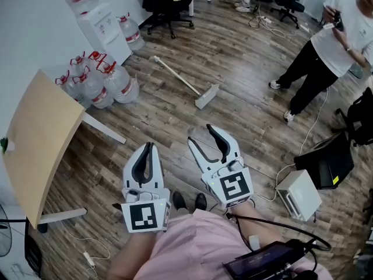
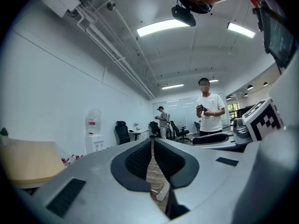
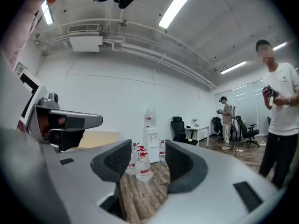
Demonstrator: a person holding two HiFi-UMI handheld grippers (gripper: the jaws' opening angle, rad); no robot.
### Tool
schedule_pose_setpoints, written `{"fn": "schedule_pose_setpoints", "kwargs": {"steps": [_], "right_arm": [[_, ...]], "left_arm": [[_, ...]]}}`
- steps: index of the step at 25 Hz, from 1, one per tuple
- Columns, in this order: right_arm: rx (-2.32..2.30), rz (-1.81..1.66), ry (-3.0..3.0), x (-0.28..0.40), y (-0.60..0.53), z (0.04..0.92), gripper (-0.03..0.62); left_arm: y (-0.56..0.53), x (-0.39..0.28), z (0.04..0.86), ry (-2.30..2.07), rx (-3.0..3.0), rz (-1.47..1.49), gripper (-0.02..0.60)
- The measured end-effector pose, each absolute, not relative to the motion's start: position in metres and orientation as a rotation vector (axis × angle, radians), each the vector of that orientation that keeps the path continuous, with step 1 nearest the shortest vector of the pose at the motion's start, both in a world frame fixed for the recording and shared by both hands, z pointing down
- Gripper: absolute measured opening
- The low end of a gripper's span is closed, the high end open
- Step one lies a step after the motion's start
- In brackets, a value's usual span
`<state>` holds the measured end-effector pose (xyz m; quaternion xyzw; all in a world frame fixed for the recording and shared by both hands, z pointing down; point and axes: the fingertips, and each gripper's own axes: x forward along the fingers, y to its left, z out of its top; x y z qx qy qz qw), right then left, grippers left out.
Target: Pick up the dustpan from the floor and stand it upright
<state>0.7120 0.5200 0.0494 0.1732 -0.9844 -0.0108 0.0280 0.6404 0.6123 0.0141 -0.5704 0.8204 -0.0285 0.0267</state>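
The wood-plank floor [image 1: 250, 69] carries a long-handled dustpan [image 1: 185, 83] lying flat. It is well apart from a cluster of water jugs [image 1: 99, 80] that stand just beside a water dispenser [image 1: 105, 25] at the wall. A white box [image 1: 298, 194], a black office chair [image 1: 166, 2] and a white table leg [image 1: 105, 128] also rest on the planks.

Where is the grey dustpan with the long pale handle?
Head view: the grey dustpan lies flat on the wooden floor, beyond the right gripper, right of the clear water jugs.
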Motion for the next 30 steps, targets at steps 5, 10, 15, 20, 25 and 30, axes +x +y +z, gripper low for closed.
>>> {"fn": "schedule_pose_setpoints", "kwargs": {"steps": [5, 10, 15, 20, 25, 30], "right_arm": [[0.523, -0.03, -2.984, 0.708, 0.498, 0.056, 0.236], [0.48, -0.036, -2.995, 0.68, 0.476, 0.063, 0.242], [0.473, -0.062, -2.98, 0.627, 0.446, 0.069, 0.244], [0.501, -0.075, -2.97, 0.566, 0.408, 0.067, 0.244], [0.533, -0.127, -2.977, 0.505, 0.372, 0.054, 0.244], [0.568, -0.155, -2.994, 0.458, 0.342, 0.045, 0.244]], "left_arm": [[0.595, 0.63, 0.022, 2.571, -1.737, -0.104, 0.026], [0.579, 0.604, 0.027, 2.607, -1.715, -0.094, 0.026], [0.552, 0.547, 0.038, 2.633, -1.691, -0.076, 0.026], [0.516, 0.48, 0.035, 2.627, -1.687, -0.058, 0.026], [0.485, 0.414, 0.024, 2.604, -1.671, -0.037, 0.026], [0.456, 0.365, 0.019, 2.577, -1.672, -0.026, 0.026]]}}
